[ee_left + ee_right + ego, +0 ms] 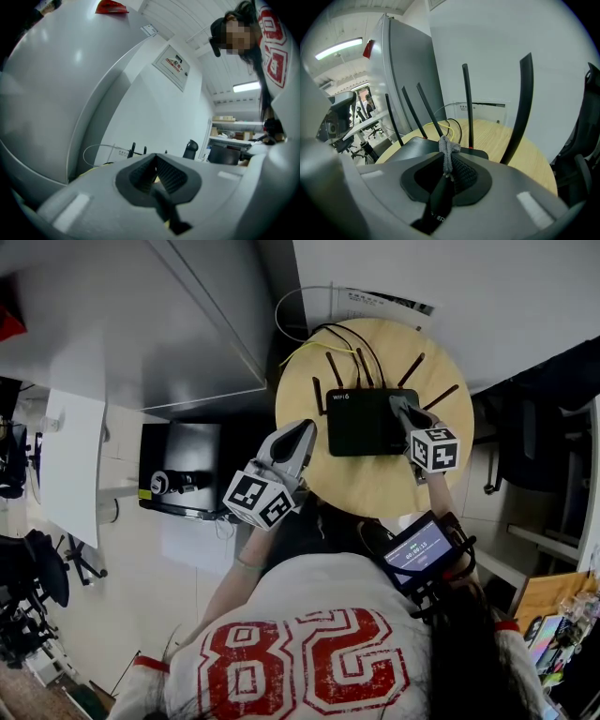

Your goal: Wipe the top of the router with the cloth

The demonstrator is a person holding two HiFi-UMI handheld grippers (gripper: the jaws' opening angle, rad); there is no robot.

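Observation:
A black router (364, 422) with several upright antennas lies on a round wooden table (375, 486). My right gripper (403, 412) rests over the router's right end, shut on a bunched grey cloth (448, 151). In the right gripper view the cloth pokes up between the jaws, with the router's top (414, 145) just ahead and an antenna (518, 109) to the right. My left gripper (298, 440) hangs at the table's left edge beside the router. Its jaws (155, 159) meet at the tips with nothing between them.
Yellow and black cables (328, 338) trail behind the router toward the white wall (450, 277). A tall grey cabinet (141, 315) stands left of the table, and a black box (180, 470) sits on the floor below it. A dark chair (534, 437) stands at the right.

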